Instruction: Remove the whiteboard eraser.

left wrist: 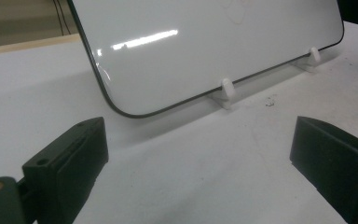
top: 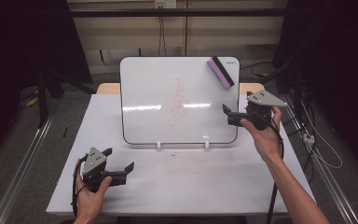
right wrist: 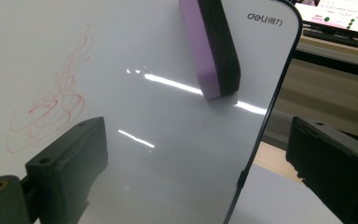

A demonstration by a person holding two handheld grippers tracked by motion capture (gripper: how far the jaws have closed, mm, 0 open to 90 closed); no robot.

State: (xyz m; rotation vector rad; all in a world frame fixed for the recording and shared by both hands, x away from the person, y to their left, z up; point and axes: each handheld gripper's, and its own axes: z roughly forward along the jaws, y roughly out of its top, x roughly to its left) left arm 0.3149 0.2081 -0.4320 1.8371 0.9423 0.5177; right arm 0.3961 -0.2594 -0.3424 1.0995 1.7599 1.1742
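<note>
right gripper (top: 227, 115): jaws wide, empty, near whiteboard (top: 158, 84) with purple eraser (top: 220, 72) | left gripper (top: 119, 159): jaws wide, empty, above table (top: 186, 182)

Whiteboard (top: 179, 100) propped at the table's (top: 182, 186) back, eraser (top: 220, 72) on its upper right corner, left gripper (top: 120, 162) before its left corner, right gripper (top: 227, 115) beside its right edge.

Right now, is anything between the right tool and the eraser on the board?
No. In the right gripper view, bare whiteboard separates the open right tool from the purple eraser; the red scribble sits off to the side.
</note>
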